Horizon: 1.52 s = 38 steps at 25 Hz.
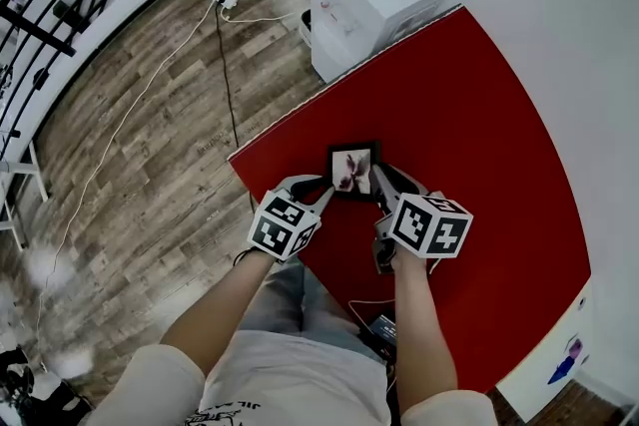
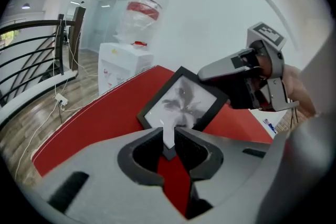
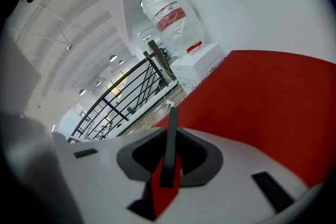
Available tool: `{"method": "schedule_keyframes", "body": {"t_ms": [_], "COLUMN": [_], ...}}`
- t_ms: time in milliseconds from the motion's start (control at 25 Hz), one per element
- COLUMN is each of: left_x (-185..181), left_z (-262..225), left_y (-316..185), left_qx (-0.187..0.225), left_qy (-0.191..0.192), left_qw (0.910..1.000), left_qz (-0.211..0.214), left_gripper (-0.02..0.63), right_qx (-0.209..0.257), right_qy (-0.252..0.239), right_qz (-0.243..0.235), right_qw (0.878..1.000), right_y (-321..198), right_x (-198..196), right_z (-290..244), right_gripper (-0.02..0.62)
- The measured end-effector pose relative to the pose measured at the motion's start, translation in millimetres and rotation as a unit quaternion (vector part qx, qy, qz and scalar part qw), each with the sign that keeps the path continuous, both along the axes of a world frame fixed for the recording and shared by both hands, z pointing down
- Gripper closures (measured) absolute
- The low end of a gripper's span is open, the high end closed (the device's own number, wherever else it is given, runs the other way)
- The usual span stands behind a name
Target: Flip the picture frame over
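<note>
The small black picture frame with a flower picture (image 1: 352, 171) sits near the front-left edge of the red table (image 1: 479, 115). The left gripper (image 1: 321, 195) pinches one corner. The right gripper (image 1: 384, 183) pinches the thin edge on the other side. The frame looks light and stiff, so the rim is a good place to hold it. Its front may be glass and could break. I can't read any words.

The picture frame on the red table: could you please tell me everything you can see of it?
The picture frame is small and rectangular, with a black border round a pale flower-like print, face up on the red table. The left gripper pinches its near corner, the right gripper its right edge; whether it lies quite flat is unclear.
</note>
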State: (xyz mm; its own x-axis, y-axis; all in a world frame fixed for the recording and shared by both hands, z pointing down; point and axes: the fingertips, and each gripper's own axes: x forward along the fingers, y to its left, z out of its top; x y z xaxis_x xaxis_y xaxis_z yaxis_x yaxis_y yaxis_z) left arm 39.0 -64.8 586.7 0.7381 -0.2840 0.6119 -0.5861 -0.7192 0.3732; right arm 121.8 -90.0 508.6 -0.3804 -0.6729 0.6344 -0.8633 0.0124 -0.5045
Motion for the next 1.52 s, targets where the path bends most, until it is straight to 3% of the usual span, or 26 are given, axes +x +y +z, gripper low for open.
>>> {"method": "schedule_keyframes", "body": {"t_ms": [160,440,880,1160,1520], "left_x": [5.5,8.6,14.8,17.8,21.5], "left_z": [13.5,33.5,38.1,37.3,40.3], "left_y": [-6.0,-0.9,1.9,5.2,1.6], "left_qx": [0.001,-0.011,-0.009,-0.004,-0.001], "left_qy": [-0.032,-0.063,-0.077,-0.084,-0.091], "left_qw": [0.9995,0.9979,0.9968,0.9962,0.9956], "left_qz": [0.001,0.006,0.019,0.023,0.02], "left_gripper": [0.572,0.591,0.591,0.592,0.592], "right_qx": [-0.003,-0.006,-0.012,-0.032,-0.054], "right_qy": [0.006,0.009,0.002,0.062,0.079], "right_qz": [0.009,0.017,0.021,0.003,-0.008], "right_qw": [1.0,1.0,1.0,0.998,0.995], "right_y": [0.9,1.6,5.9,15.9,17.5], "right_x": [12.2,28.3,51.9,65.9,73.6], "right_z": [4.7,17.5,47.7,72.2,100.3], "right_gripper": [0.532,0.531,0.529,0.54,0.551]}}
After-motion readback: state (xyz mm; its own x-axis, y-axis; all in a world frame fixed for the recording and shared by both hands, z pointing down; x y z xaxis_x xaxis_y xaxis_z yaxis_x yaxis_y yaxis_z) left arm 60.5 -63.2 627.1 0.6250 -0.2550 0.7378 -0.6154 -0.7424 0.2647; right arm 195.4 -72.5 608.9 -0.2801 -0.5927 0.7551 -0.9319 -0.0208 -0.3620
